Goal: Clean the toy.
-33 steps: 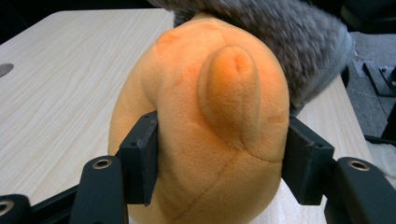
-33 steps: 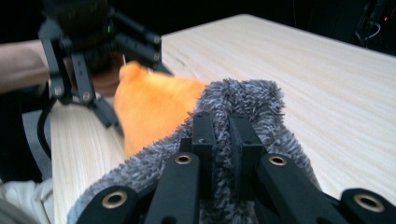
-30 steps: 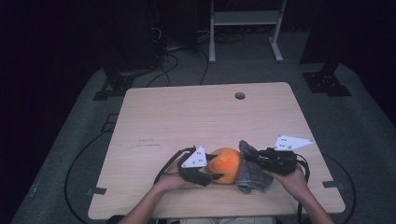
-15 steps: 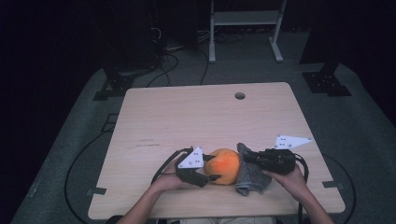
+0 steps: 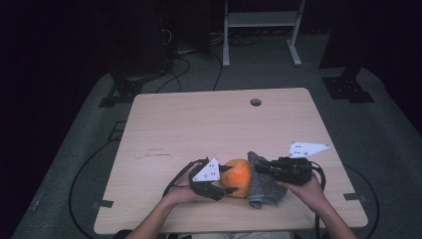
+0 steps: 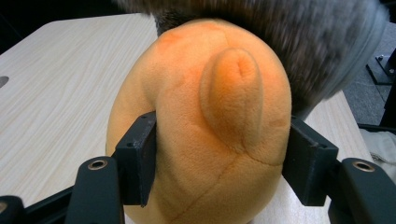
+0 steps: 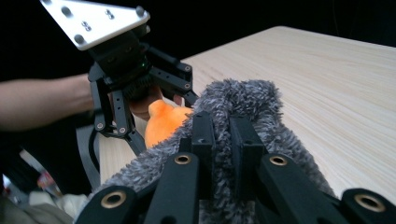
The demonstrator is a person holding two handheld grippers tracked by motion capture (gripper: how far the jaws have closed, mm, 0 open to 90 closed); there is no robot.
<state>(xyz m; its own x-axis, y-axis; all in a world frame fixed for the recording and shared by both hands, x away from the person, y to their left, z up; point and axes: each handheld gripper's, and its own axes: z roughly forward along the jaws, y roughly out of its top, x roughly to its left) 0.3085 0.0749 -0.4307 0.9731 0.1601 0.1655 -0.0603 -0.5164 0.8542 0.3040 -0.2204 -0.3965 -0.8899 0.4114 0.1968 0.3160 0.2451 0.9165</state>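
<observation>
An orange plush toy lies near the table's front edge, clamped between the pads of my left gripper. In the left gripper view the toy bulges between both jaws. A grey fuzzy cloth drapes against the toy's right side. My right gripper is shut on that cloth. In the right gripper view its jaws pinch a fold of the grey cloth, with the toy just beyond.
The wooden table has a small round hole near its far edge. Cables trail from both grippers off the front edge. Beyond the table, on the dark floor, stand a white frame and black stands.
The right gripper has edged slightly left with the grey cloth against the toy. The left gripper and the toy have stayed in place.
</observation>
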